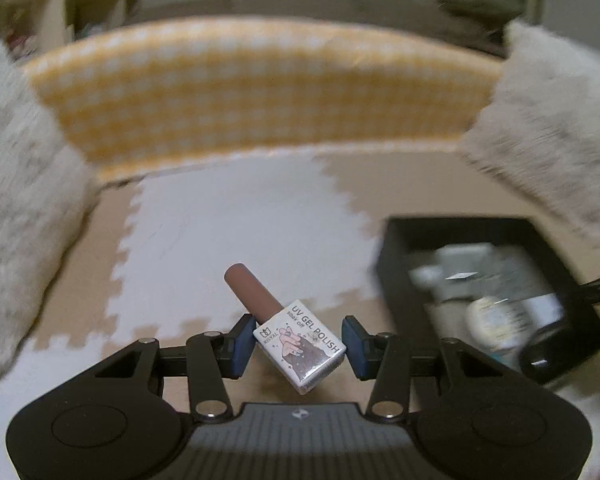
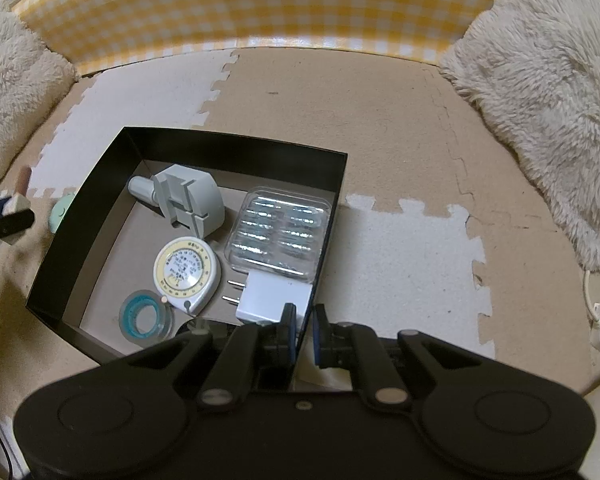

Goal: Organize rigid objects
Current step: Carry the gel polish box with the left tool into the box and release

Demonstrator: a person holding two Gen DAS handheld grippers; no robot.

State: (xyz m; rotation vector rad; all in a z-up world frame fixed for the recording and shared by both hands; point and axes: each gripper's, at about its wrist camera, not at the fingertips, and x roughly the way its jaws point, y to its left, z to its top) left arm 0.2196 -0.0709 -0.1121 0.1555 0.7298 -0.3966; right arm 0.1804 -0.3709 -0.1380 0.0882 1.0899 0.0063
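Foam mat (image 2: 380,128) of beige and white tiles carries a black box (image 2: 236,152) at eight o'clock, fluffy cushions (image 2: 548,92) at two.

My right gripper (image 2: 303,330) has its jaws pinched on the near right wall of the black box (image 2: 236,148) at the lower centre. Inside it lie a grey tool (image 2: 190,202), a round tape measure (image 2: 186,270), a clear blister pack (image 2: 278,232), a white plug (image 2: 270,298) and a teal ring (image 2: 142,318).

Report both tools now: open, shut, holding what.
Left tool: shut on the polish bottle, held diagonally.
Right tool: shut on the black box's wall.
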